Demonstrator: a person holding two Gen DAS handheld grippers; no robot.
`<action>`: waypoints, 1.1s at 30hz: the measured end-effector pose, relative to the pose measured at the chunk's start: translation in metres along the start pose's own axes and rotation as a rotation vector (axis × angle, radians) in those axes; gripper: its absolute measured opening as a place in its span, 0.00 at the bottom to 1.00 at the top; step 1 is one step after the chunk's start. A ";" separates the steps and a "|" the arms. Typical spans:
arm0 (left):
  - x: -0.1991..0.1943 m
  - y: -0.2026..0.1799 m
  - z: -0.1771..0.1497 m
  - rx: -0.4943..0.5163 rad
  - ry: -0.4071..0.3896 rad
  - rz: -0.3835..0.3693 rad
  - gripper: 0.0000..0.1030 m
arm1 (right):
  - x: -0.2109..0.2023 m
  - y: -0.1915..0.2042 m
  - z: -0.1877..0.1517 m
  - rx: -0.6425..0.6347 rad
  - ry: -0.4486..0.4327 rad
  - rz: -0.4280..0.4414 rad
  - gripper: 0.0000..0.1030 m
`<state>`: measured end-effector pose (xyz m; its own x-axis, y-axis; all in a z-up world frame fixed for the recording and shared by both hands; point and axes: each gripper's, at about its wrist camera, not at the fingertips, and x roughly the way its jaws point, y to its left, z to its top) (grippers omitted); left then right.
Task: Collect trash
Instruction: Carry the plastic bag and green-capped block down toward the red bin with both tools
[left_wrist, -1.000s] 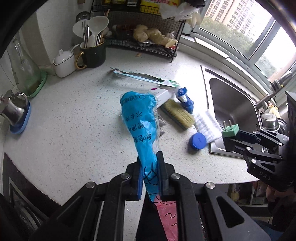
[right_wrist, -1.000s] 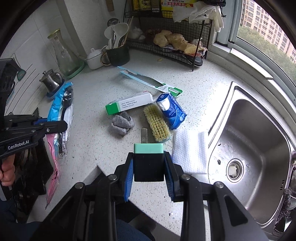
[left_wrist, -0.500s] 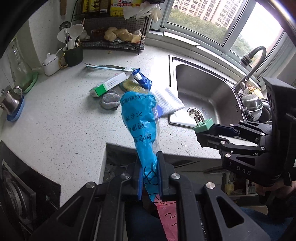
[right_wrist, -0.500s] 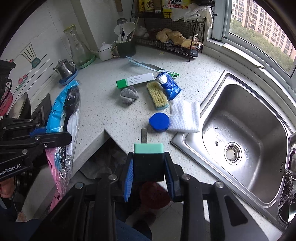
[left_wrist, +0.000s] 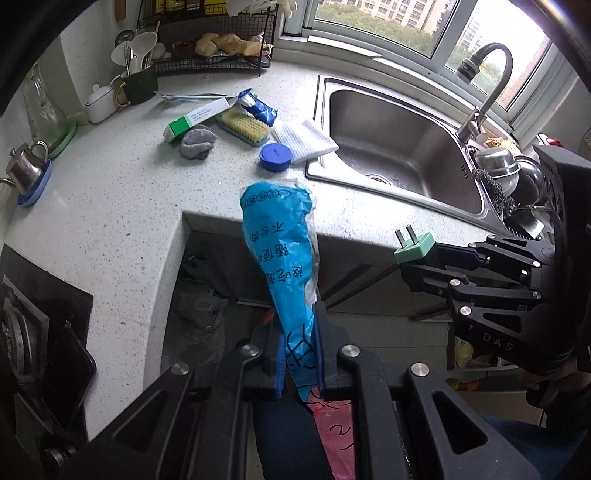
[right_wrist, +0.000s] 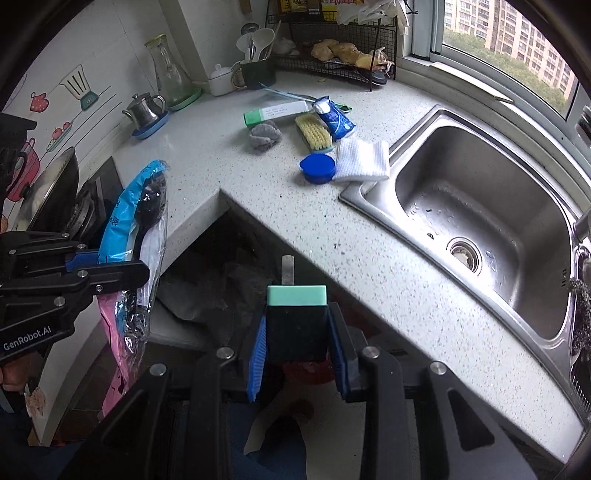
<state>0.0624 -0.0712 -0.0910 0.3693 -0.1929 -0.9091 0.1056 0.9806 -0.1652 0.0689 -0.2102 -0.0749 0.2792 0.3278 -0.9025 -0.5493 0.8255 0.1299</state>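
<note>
Clamped on my left gripper (left_wrist: 300, 352) is a blue plastic wrapper (left_wrist: 282, 251), its pink tail hanging below the jaws. From the left wrist view I see the wrapper sticking up in front of the speckled countertop (left_wrist: 110, 206), over the dark gap at the counter's inner corner. Off to the side my right gripper (left_wrist: 417, 254) pinches a green-faced plug (left_wrist: 413, 249), prongs pointing up. Beyond, a blue lid (left_wrist: 275, 157), white cloth (left_wrist: 304, 136) and scrub brush (left_wrist: 242, 126) lie beside the sink (left_wrist: 399, 147).

From the right wrist view, my right gripper (right_wrist: 297, 332) grips the plug (right_wrist: 296, 314) squarely between both blue pads, one prong showing above it. My left gripper (right_wrist: 110, 266) stands at the frame's edge, closed on the wrapper (right_wrist: 138, 206), which shows black cutlery inside. Both hang off the counter's edge.
</note>
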 end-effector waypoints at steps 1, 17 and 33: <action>0.002 -0.002 -0.005 0.004 0.006 0.001 0.10 | 0.002 0.001 -0.004 0.004 0.009 0.001 0.28; 0.081 -0.003 -0.053 0.053 0.154 -0.084 0.11 | 0.059 0.005 -0.054 0.094 0.122 0.002 0.28; 0.283 0.014 -0.104 0.088 0.349 -0.116 0.11 | 0.216 -0.042 -0.121 0.252 0.224 -0.032 0.28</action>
<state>0.0721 -0.1081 -0.3903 0.0150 -0.2645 -0.9643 0.2127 0.9432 -0.2554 0.0571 -0.2300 -0.3252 0.0977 0.2138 -0.9720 -0.3229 0.9306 0.1723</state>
